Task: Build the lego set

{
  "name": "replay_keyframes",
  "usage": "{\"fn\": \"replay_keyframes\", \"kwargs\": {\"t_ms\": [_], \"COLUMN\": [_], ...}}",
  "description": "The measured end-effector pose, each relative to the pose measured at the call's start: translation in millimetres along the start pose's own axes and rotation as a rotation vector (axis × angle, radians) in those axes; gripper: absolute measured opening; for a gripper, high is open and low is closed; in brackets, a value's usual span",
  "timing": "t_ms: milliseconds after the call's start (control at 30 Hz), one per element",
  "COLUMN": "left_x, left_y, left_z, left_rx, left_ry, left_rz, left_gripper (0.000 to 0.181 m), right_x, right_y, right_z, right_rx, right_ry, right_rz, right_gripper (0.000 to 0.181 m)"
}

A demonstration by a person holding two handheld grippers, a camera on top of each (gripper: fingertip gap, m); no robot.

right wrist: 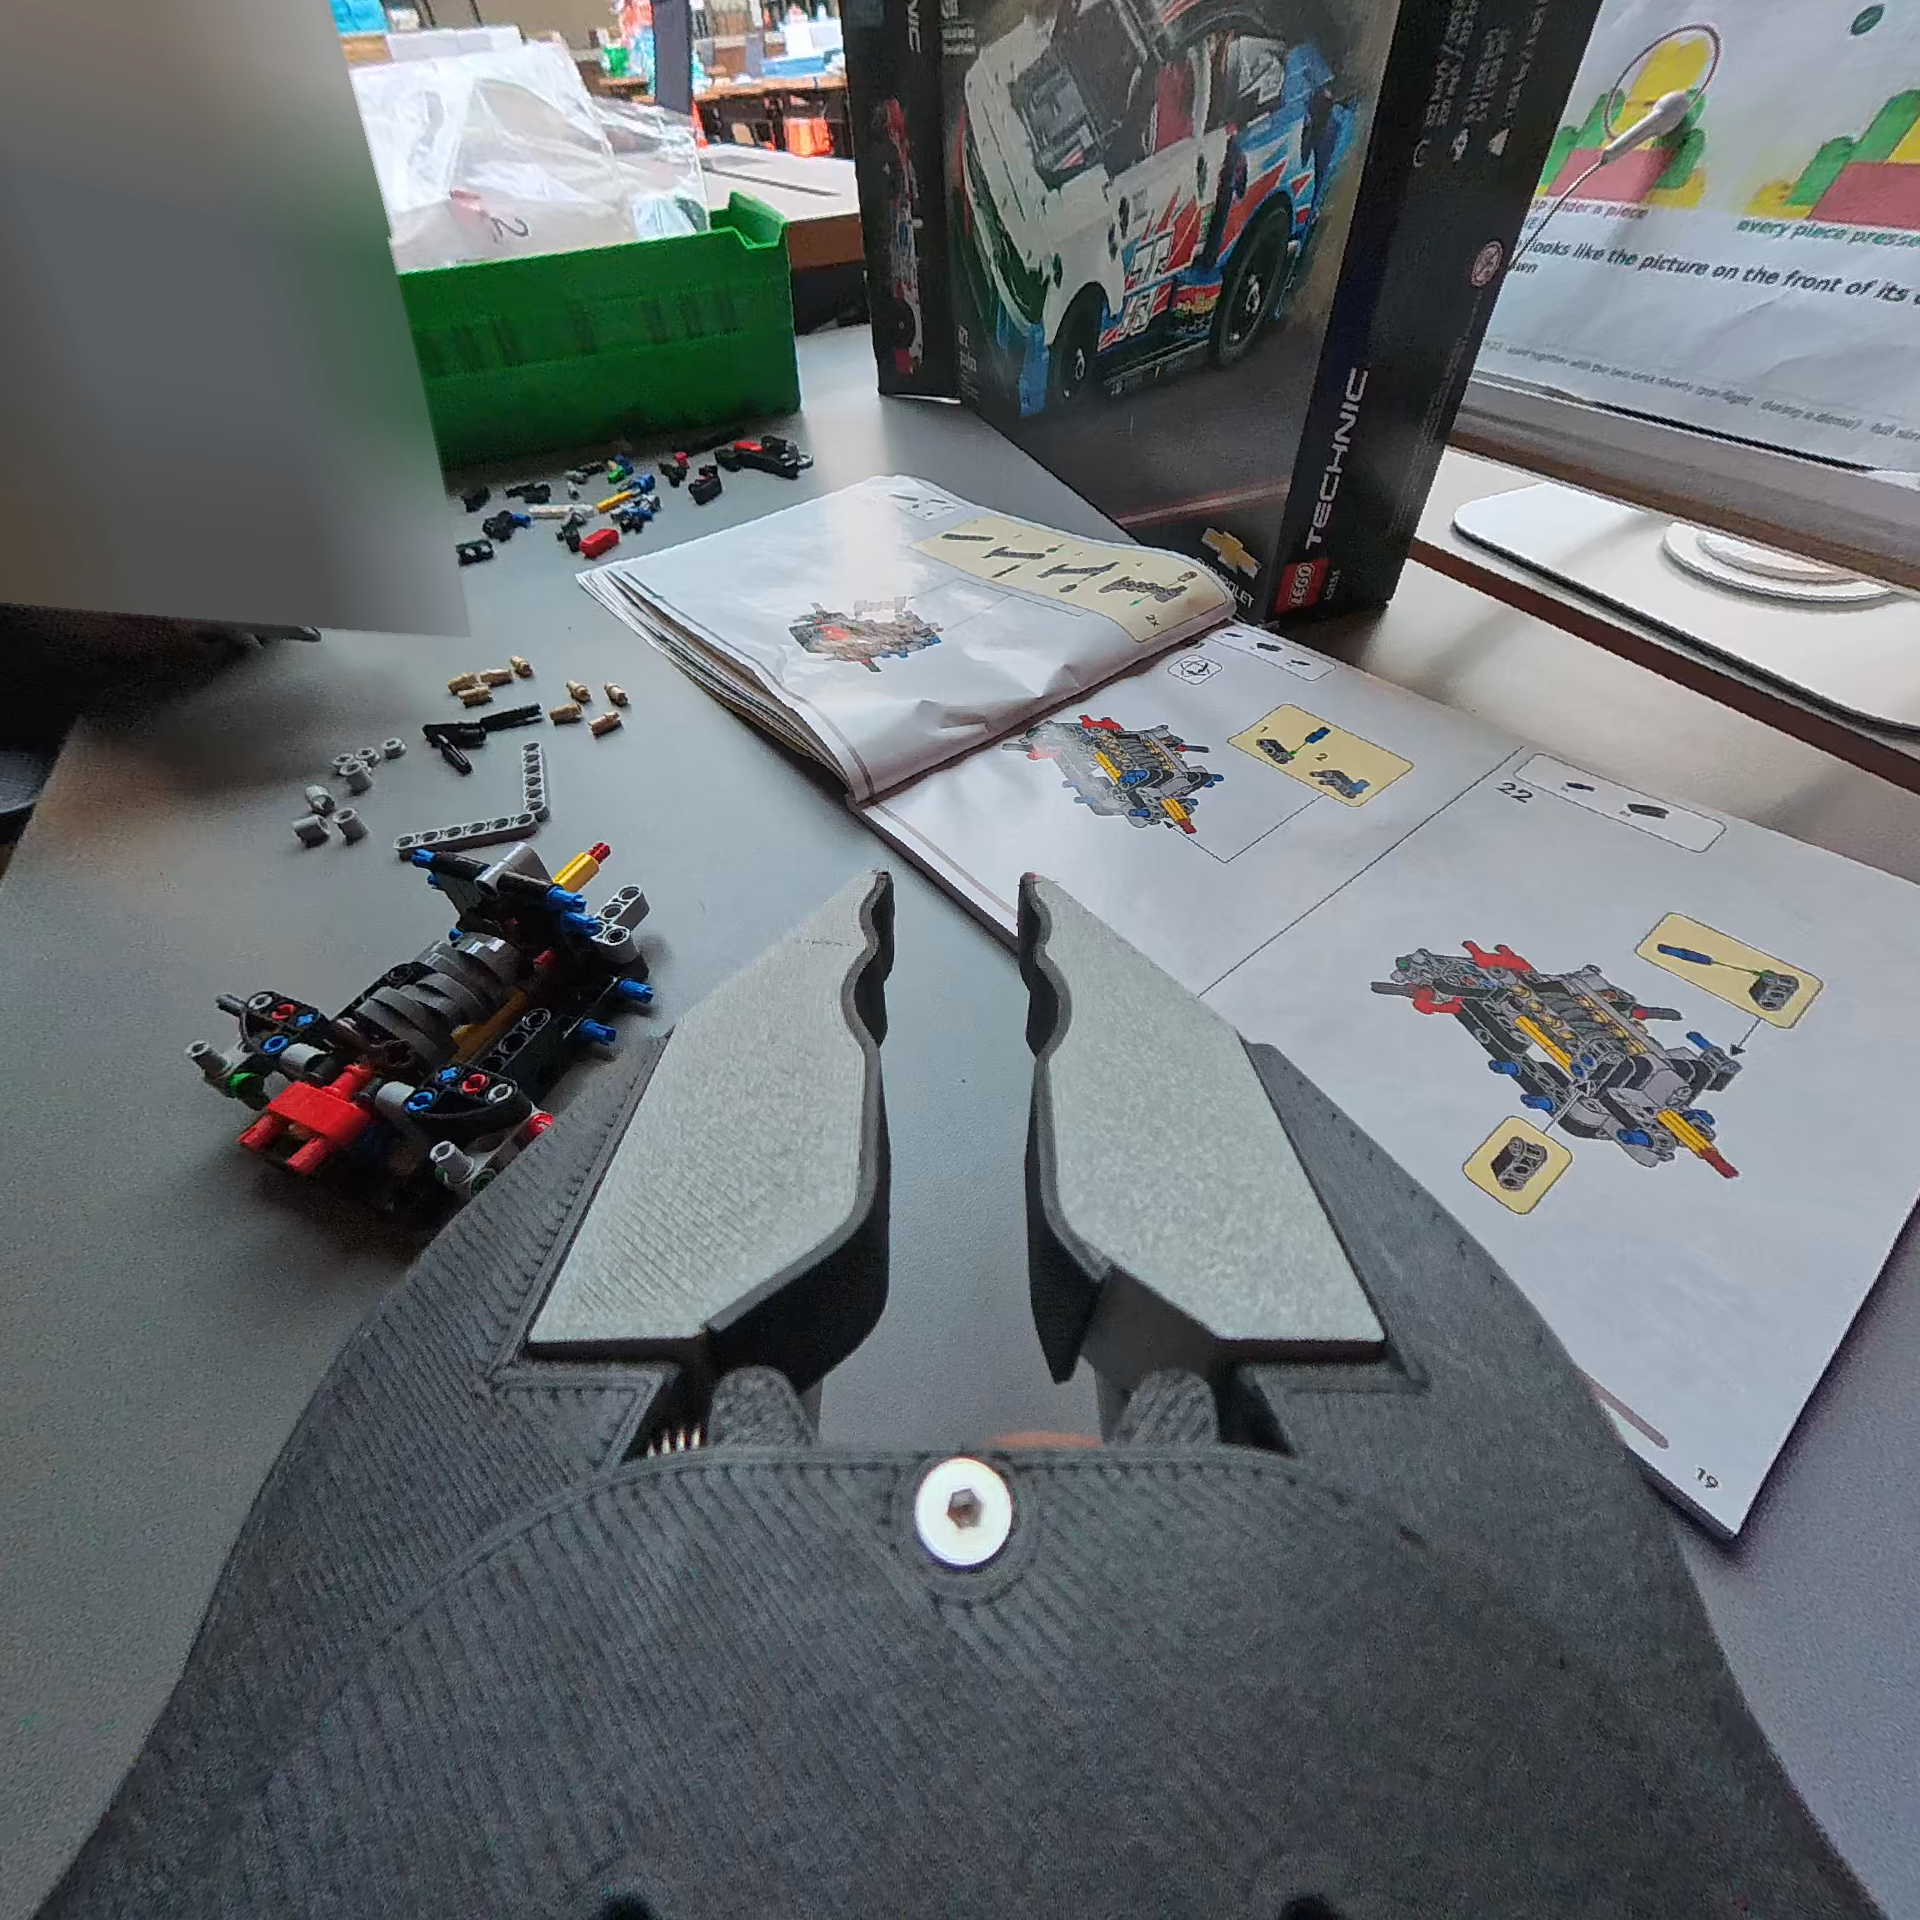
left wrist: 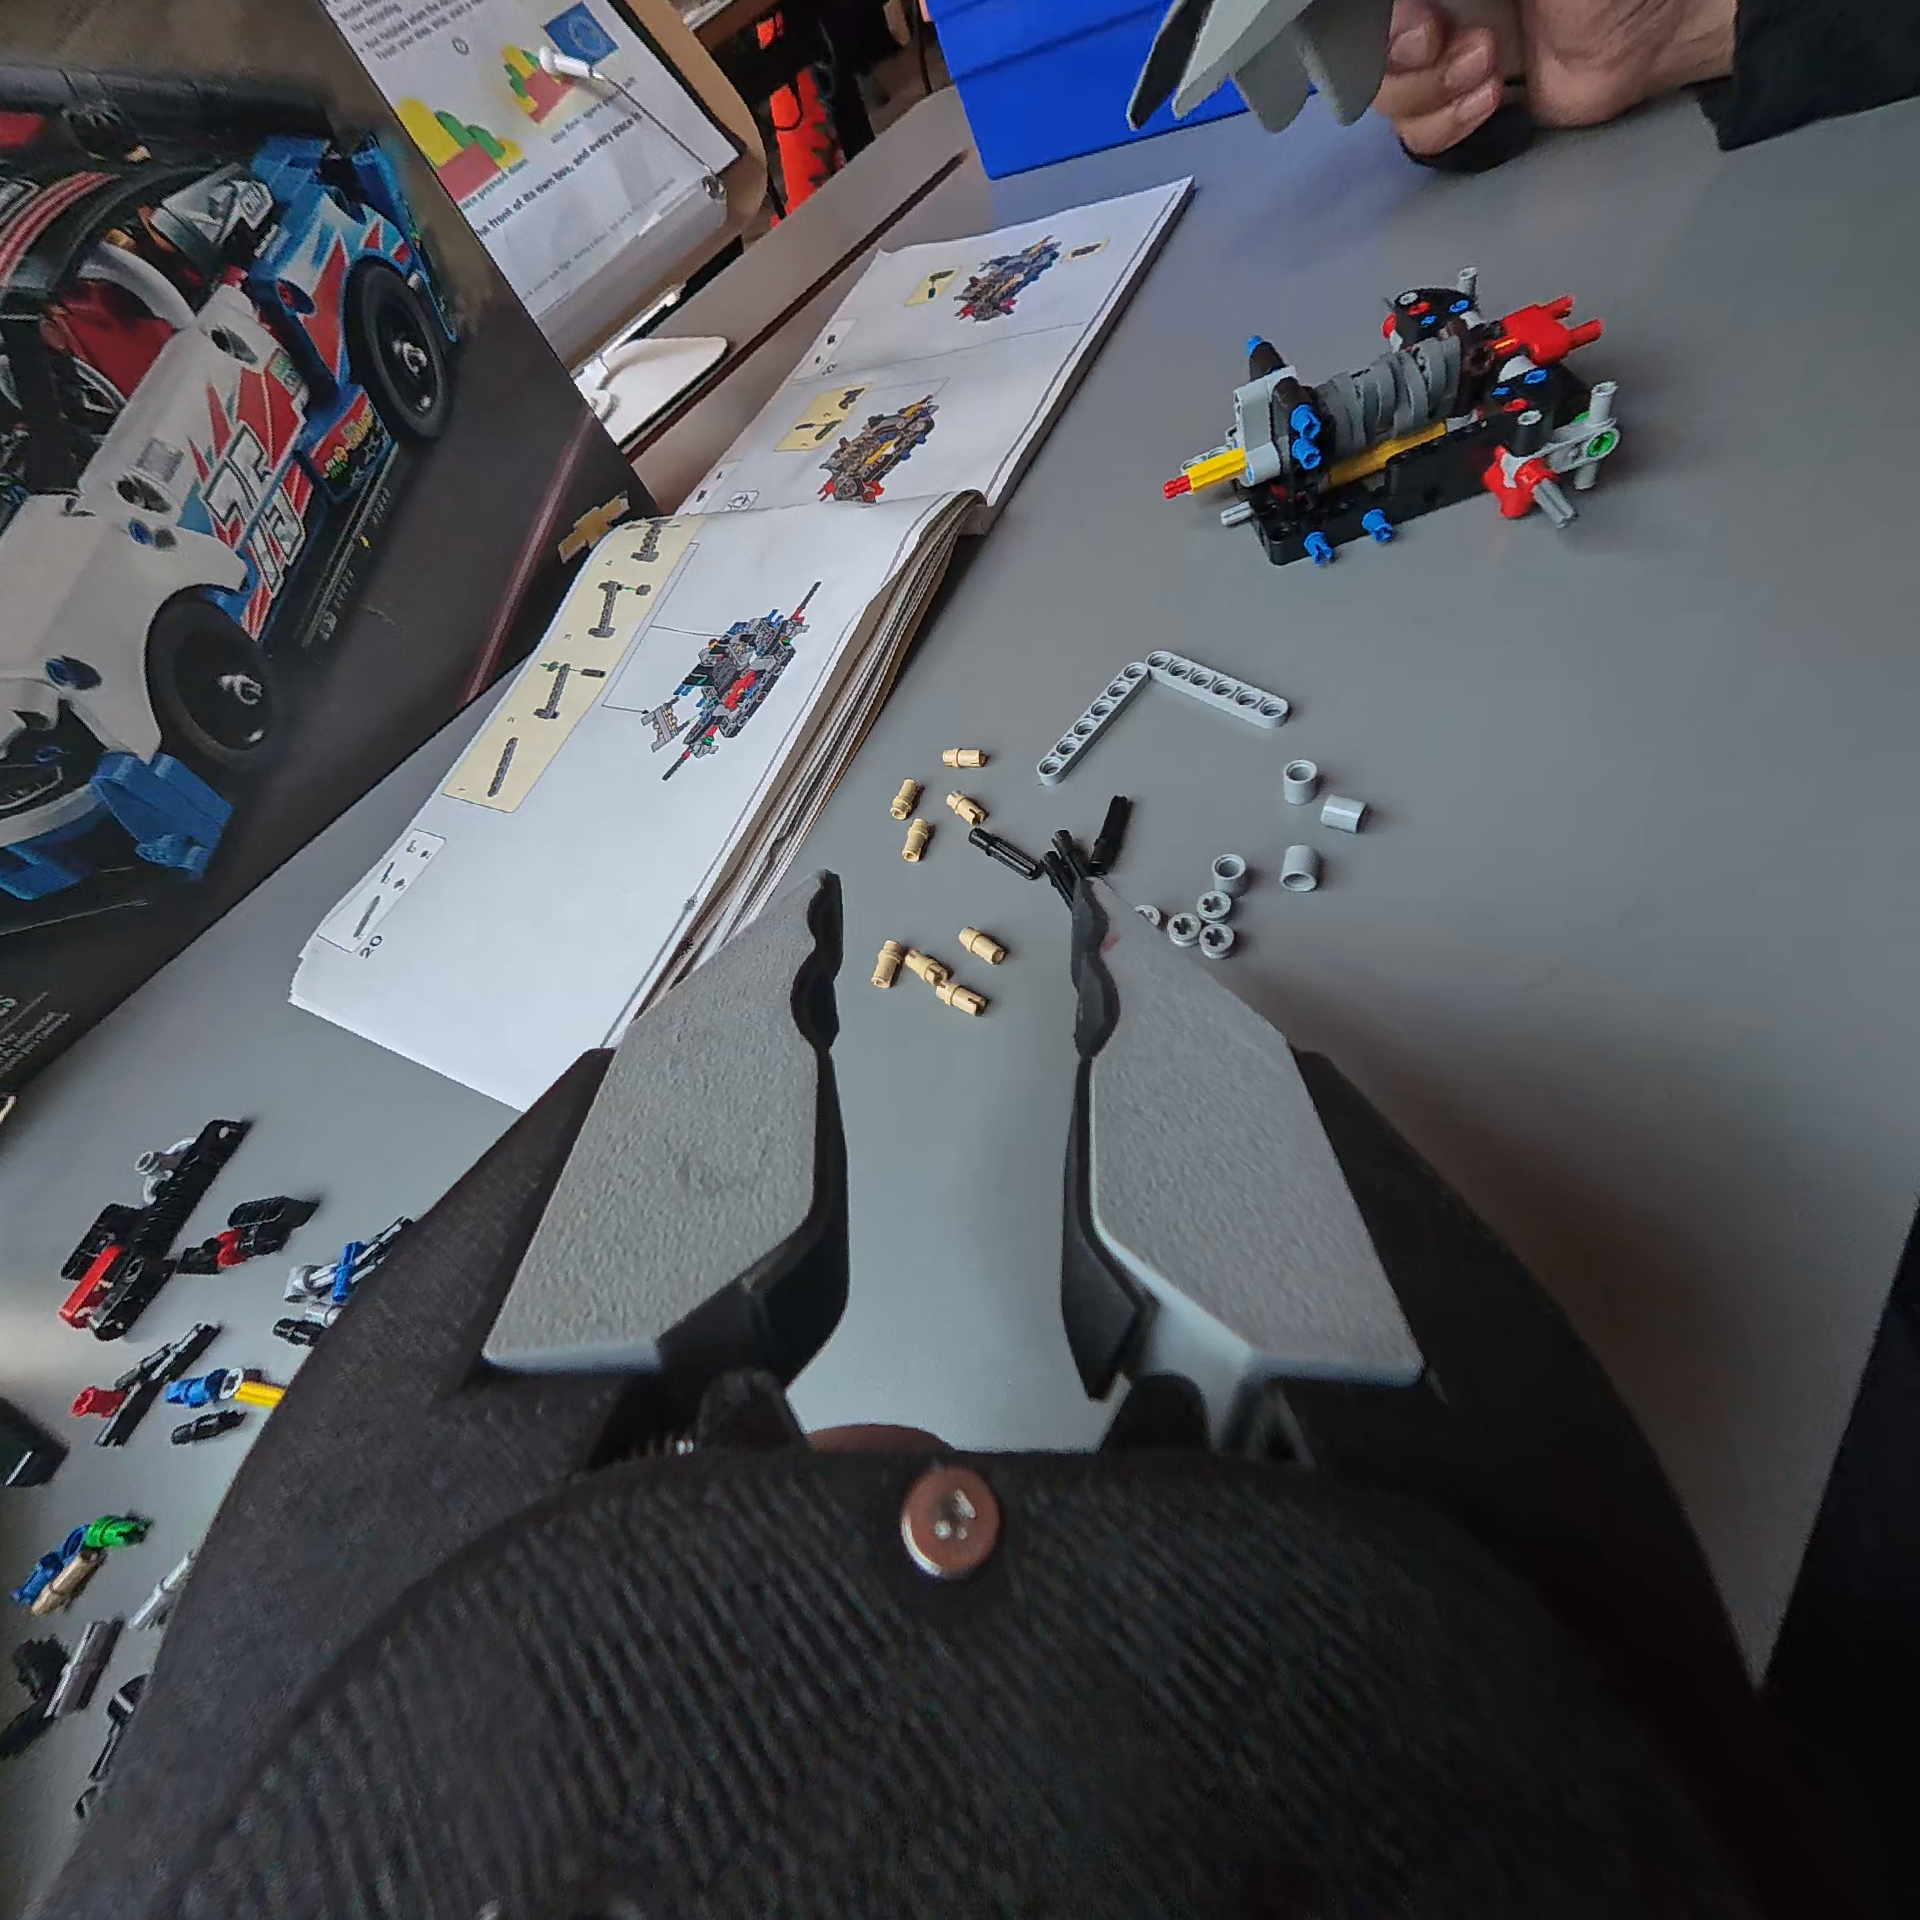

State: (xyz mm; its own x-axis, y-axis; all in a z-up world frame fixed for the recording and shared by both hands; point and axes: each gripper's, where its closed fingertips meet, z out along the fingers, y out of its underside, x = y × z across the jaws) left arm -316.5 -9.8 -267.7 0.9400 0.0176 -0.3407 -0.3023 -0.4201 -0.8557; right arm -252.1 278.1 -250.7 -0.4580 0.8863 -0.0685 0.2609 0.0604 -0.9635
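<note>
With both the left tongs (left wrist: 951, 914) and right tongs (right wrist: 956, 914) spread and empty, check the instruction booklet (right wrist: 1351, 883), then pinch one tan pin (left wrist: 982, 945) just beside it squarely for the half-built chassis (left wrist: 1403, 416) lying beyond the pins.

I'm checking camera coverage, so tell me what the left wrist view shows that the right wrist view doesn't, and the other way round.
Only the left wrist view shows a blue bin at the far table edge and the right hand-held gripper held in a person's hand.

Only the right wrist view shows a green crate with clear plastic bags behind it.

Both show the partly built Technic chassis, the grey L-shaped beam, tan pins, grey bushes, the open instruction booklet and the car box.
</note>
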Motion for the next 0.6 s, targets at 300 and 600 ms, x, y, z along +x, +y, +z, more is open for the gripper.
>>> {"fn": "replay_keyframes", "kwargs": {"t_ms": [300, 600], "left_x": [-2.2, -4.9], "left_y": [0.1, -0.2], "left_z": [0.0, -0.8], "left_rx": [-0.001, 0.005], "left_ry": [-0.010, -0.005], "left_rz": [-0.007, -0.039], "left_gripper": [0.042, 0.043], "right_x": [-0.1, -0.5], "right_y": [1.7, 3.1], "right_z": [1.8, 3.1], "right_rx": [-0.015, -0.026], "right_ry": [0.011, 0.015], "right_rz": [-0.014, -0.022], "right_gripper": [0.020, 0.020]}}
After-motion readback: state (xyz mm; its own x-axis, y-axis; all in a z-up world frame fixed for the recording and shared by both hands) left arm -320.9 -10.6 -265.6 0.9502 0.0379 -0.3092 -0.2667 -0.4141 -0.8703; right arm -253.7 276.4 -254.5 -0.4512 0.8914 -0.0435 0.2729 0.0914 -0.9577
